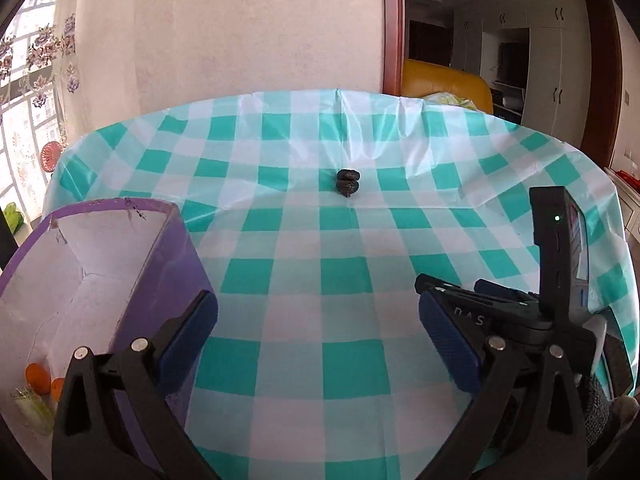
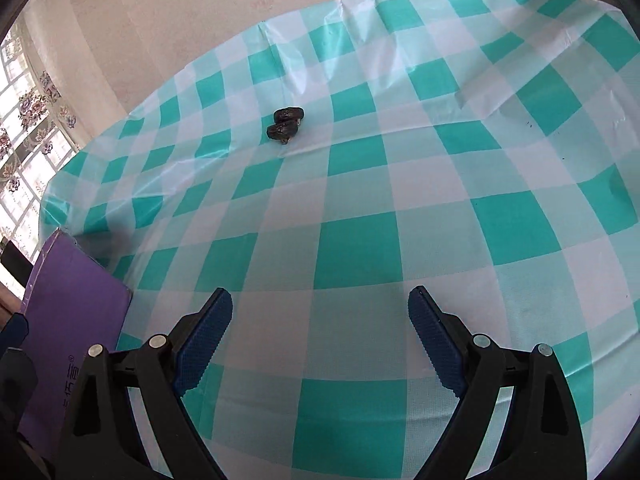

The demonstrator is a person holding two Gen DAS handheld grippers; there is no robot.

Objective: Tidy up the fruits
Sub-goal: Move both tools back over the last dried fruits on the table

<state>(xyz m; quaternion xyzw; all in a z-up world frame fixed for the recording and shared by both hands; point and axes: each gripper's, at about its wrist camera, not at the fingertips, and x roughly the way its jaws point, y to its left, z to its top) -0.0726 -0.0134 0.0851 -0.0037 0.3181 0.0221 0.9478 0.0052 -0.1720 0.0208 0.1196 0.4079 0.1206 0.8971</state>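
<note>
Two dark wrinkled fruits (image 1: pixel 347 182) lie stacked together near the middle of the green-and-white checked tablecloth (image 1: pixel 320 240); they also show in the right wrist view (image 2: pixel 285 124). A purple box (image 1: pixel 100 280) with a white inside stands at the left and holds two orange fruits (image 1: pixel 38 376) and some pale green pieces (image 1: pixel 34 410). My left gripper (image 1: pixel 318 328) is open and empty, its left finger by the box's wall. My right gripper (image 2: pixel 320 320) is open and empty above the cloth, well short of the dark fruits. It also shows in the left wrist view (image 1: pixel 500 308).
The purple box's outer wall (image 2: pixel 72 320) sits at the left of the right wrist view. A wall (image 1: pixel 240 20) stands behind the table. A yellow chair (image 1: pixel 444 80) is past the far edge. A window with flowered curtains (image 1: pixel 32 80) is at the left.
</note>
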